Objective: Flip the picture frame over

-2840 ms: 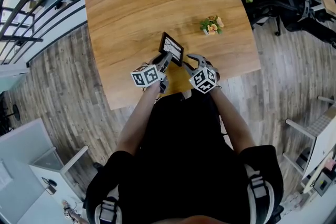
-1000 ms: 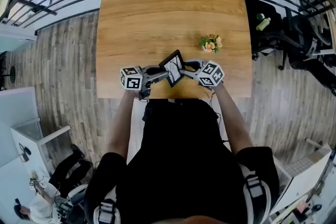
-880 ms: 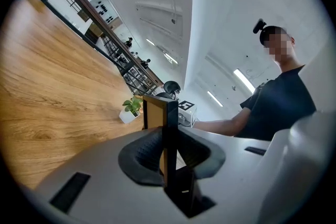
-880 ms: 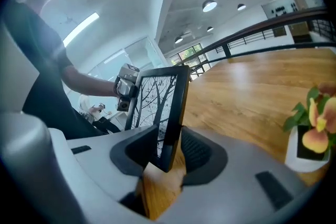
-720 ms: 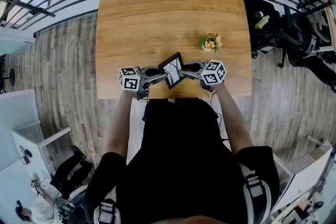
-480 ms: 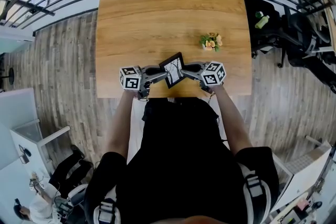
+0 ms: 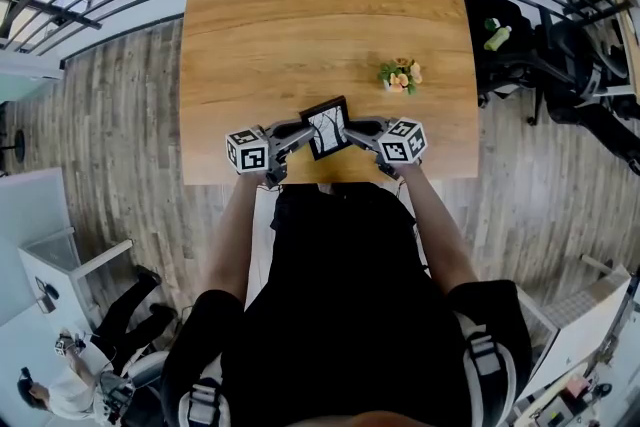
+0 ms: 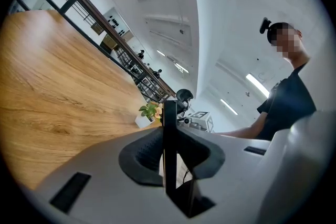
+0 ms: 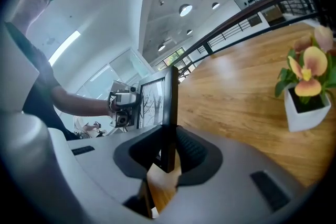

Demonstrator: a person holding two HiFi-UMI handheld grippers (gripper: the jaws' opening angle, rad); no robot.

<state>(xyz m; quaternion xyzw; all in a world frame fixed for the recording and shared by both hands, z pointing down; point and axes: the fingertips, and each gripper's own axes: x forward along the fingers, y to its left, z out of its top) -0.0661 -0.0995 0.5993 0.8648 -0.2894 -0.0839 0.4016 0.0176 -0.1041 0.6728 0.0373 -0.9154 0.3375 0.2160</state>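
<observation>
Swung out of its slant and squared up: the black-rimmed rectangular picture frame now shows its picture side up.

Head view: the frame sits over the near edge of the light wooden table, with the left gripper and right gripper at opposite sides and a small white pot of orange flowers apart beyond. Left gripper view: the pads are clamped on the frame's thin edge. Right gripper view: the jaws, just closing, pinch the other edge.
</observation>
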